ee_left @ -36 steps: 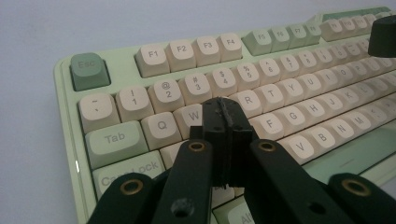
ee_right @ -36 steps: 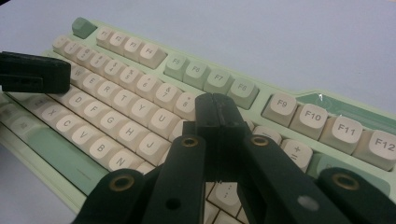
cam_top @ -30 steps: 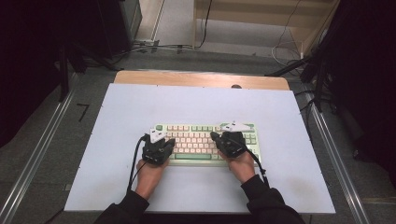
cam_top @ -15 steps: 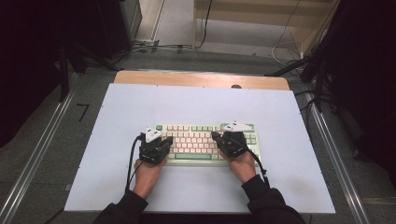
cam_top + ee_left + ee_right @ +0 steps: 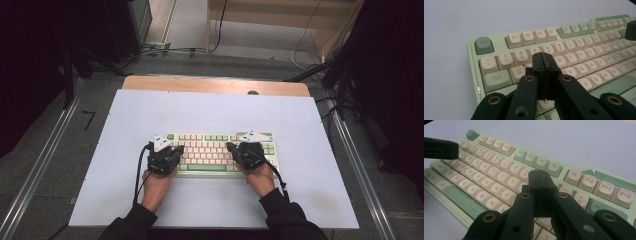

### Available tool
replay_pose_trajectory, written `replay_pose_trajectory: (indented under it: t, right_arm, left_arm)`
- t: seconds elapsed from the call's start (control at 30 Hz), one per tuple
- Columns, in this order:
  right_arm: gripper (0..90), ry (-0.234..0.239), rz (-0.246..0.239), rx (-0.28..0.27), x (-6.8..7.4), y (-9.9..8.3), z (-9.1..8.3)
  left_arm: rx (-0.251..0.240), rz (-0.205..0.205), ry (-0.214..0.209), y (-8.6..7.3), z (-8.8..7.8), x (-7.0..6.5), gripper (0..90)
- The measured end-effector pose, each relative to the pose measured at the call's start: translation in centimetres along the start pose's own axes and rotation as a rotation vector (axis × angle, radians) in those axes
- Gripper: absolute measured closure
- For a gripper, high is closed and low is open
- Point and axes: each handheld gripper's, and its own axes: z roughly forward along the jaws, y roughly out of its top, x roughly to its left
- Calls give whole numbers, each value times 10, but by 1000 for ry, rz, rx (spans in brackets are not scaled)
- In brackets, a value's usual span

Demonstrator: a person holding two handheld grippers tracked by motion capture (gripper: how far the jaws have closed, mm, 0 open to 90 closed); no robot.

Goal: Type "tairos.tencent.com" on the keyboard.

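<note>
Keyboard [image 5: 220, 152] under both claws, left claw [image 5: 543, 65] (closed) over W, right claw [image 5: 541, 182] closed.

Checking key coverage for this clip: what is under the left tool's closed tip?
Under the left tool lies the keyboard, around the W and E keys beside Q. The keys directly beneath its shut tip are covered.
</note>
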Motion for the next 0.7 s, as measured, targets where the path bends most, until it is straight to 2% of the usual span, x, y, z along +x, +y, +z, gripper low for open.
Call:
replay_pose_trajectory:
  t: [0.47,0.7]
  right_arm:
    - [874,4,-13,3,2,-5,-5]
    - [874,-4,-11,24,-1,-12,-6]
  left_arm:
    - [0,1,-1,-1,0,-1,900]
    - [0,0,-5,-1,0,-2,900]
